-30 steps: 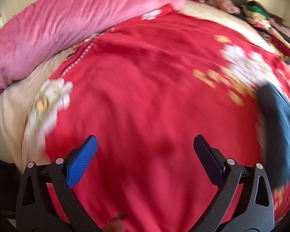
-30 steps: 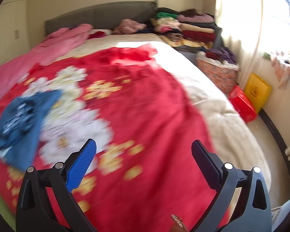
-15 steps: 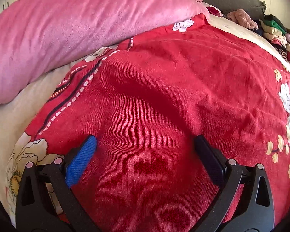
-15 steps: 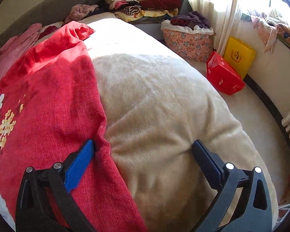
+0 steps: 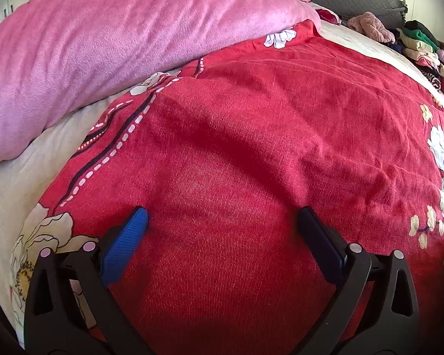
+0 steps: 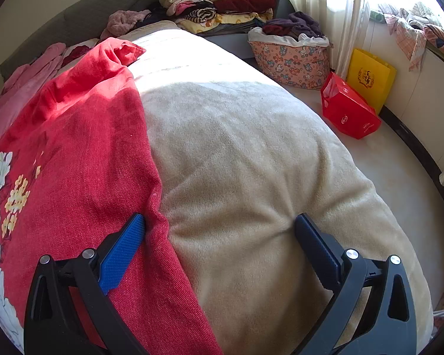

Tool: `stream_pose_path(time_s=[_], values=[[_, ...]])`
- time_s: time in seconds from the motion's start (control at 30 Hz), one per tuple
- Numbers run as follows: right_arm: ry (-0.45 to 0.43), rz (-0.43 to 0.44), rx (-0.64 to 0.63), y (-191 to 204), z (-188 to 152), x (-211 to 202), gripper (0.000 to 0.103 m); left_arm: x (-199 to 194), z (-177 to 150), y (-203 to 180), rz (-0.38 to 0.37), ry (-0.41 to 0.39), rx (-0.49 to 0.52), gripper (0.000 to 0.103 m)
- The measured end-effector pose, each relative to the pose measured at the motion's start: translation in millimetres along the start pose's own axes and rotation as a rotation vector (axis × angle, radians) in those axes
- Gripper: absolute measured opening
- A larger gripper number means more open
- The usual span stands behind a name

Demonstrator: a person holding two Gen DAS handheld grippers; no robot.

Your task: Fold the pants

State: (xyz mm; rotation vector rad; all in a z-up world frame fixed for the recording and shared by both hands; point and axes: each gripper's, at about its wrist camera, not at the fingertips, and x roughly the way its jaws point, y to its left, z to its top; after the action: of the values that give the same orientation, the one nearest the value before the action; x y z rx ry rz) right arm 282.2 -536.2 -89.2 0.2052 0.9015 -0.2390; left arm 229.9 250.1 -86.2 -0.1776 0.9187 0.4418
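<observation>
With jaws spread wide and empty, the left gripper [image 5: 222, 219] and right gripper [image 6: 220, 222] had dropped onto the red bedspread [image 5: 251, 148], the pants gone from both views, so folding hadn't begun.

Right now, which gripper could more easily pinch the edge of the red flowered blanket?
Right. The open right gripper straddles the red flowered blanket where its edge meets the beige fleece cover. The open left gripper sits over the blanket's middle, with no edge between its fingers.
</observation>
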Motion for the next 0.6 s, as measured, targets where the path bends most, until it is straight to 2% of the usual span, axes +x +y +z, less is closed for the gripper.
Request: stream_pose_path(time_s=[0.6], values=[[0.0,0.0,0.001,-0.1,0.6,-0.2,0.099,1.9,1.7,-1.3,0.0,0.001,0.0,0.095]])
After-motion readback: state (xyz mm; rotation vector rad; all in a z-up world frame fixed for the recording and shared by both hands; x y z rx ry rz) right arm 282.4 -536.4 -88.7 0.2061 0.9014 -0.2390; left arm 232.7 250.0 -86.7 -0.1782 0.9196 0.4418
